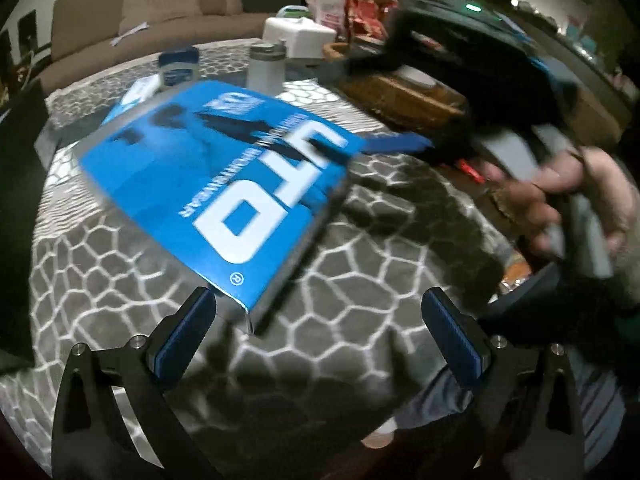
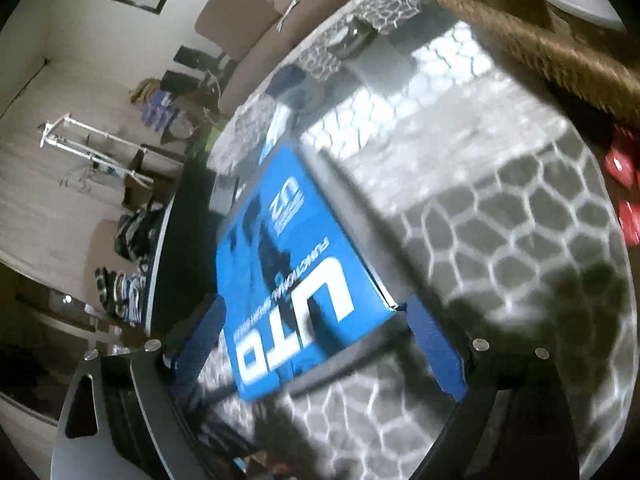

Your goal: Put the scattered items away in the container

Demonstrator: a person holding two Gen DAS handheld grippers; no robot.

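Only the right wrist view shows right tool (image 2: 314, 344) spread around blue box (image 2: 288, 280); left tool (image 1: 320, 332) agape.

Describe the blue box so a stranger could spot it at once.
Start at the glass table with the grey honeycomb pattern showing through. Near its middle lies a flat bright blue box, between the right tongs. Only it carries big white "UTO" lettering.

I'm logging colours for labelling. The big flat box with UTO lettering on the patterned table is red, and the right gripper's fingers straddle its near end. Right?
Not quite: the UTO box is blue, as both wrist views show. The rest stands: it lies on the patterned table and the right gripper straddles its near end.
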